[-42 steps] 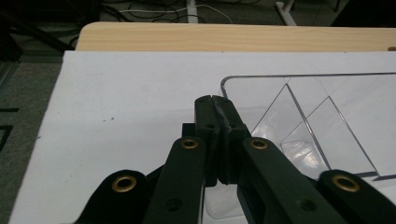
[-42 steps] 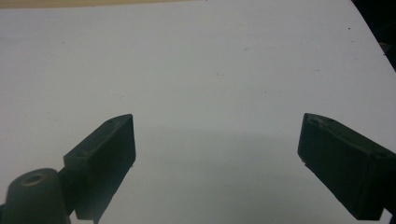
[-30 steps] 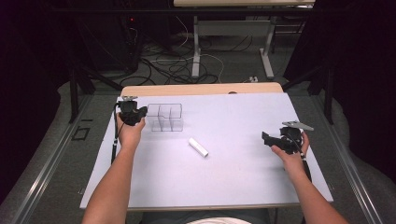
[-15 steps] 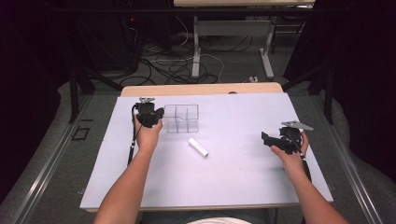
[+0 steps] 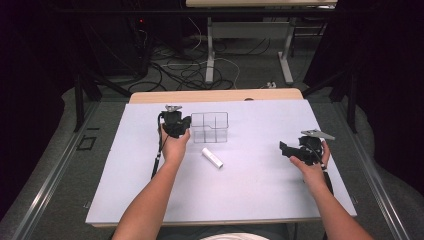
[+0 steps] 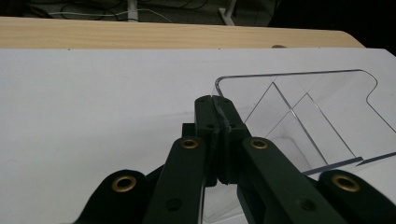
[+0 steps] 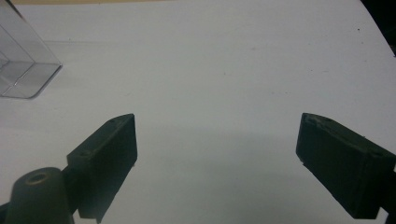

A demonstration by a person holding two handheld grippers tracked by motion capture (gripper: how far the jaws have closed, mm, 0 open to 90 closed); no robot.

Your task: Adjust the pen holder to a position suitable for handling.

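A clear plastic organizer (image 5: 210, 127) with inner dividers stands on the white table (image 5: 250, 200) toward the back. My left gripper (image 5: 187, 125) is at its left wall. In the left gripper view the jaws (image 6: 215, 100) are pressed together on the organizer's (image 6: 303, 116) thin left wall at its near corner. A small white cylinder (image 5: 212, 157) lies flat just in front of the organizer. My right gripper (image 5: 285, 150) hovers low at the right side of the table, pointing left, open (image 7: 217, 121) with nothing between its pads. A corner of the organizer (image 7: 18, 70) shows far off in that view.
A strip of bare wood (image 5: 215, 95) runs along the table's far edge. Beyond it the floor holds cables (image 5: 185, 70) and the legs of another table (image 5: 210, 50). Dark rails flank both sides.
My left hand has moved to the right across the back of the table, and the clear organizer has travelled right with it. The white cylinder and my right gripper have stayed put.
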